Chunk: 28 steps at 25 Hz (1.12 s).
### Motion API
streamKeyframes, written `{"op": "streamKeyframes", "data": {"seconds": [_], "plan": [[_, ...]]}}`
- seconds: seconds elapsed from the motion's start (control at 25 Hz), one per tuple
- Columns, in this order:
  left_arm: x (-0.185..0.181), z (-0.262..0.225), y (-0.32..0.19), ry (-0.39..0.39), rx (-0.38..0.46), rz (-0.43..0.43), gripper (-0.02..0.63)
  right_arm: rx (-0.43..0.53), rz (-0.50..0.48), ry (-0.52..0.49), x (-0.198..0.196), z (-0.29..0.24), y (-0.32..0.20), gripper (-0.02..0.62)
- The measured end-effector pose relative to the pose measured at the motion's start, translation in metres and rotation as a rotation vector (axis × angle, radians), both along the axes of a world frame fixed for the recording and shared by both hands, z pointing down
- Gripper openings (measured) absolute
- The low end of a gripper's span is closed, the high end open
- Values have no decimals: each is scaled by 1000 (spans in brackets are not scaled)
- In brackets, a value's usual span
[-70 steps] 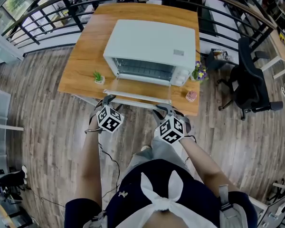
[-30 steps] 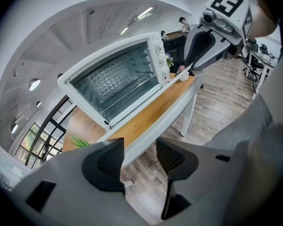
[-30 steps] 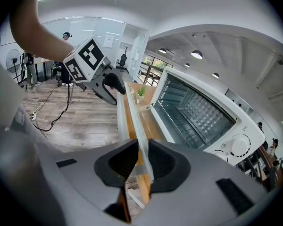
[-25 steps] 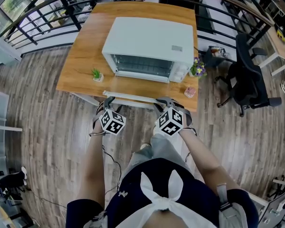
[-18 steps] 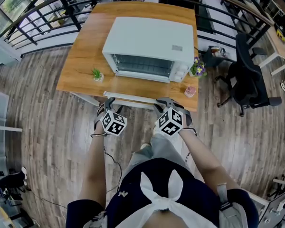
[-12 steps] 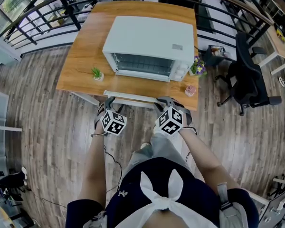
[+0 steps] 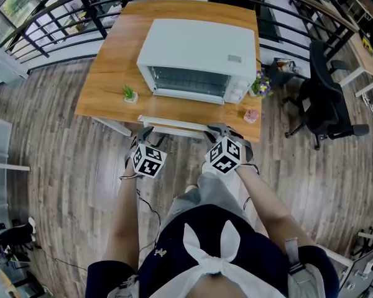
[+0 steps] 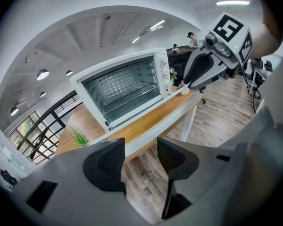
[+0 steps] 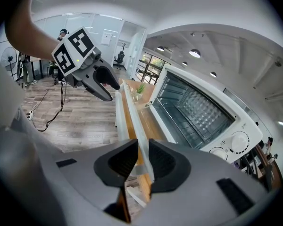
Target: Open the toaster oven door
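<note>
The white toaster oven sits on the wooden table with its glass door folded down flat toward me. The door's white handle bar runs along the front table edge. My right gripper is shut on the right end of the handle bar, which lies between its pads. My left gripper stands open at the bar's left end. Its pads are wide apart and touch nothing, and the handle bar passes just beyond their tips. The oven's empty interior with its rack shows.
A small green plant stands left of the oven. A purple flower pot and a pink cup stand at the table's right edge. A black office chair is to the right and a railing runs behind the table.
My left gripper has opened off the handle and drawn back a little toward me. The right gripper keeps its hold and the door stays down.
</note>
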<state>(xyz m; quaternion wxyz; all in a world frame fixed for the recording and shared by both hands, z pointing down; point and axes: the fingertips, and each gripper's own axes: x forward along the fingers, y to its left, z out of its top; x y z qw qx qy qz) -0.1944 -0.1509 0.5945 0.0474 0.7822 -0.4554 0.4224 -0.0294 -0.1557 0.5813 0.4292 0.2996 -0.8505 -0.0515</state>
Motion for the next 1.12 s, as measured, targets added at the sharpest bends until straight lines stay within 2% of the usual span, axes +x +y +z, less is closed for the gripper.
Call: {"op": "streamKeyframes", "data": {"seconds": [0.16,0.52,0.96,1.12], "plan": [[-4,-6,1,55,7,-27,199,-1,9,1,-1,2,1,78],[-5,-21,2,171,39,-80,56,-19,17,11,-2,14,8,83],[1,-18,12,241,37,-104,40,-49,23,27,-2,29,14,94],[1,-18,12,241,46,-95,40,-54,21,34,-2,35,15,95]]}}
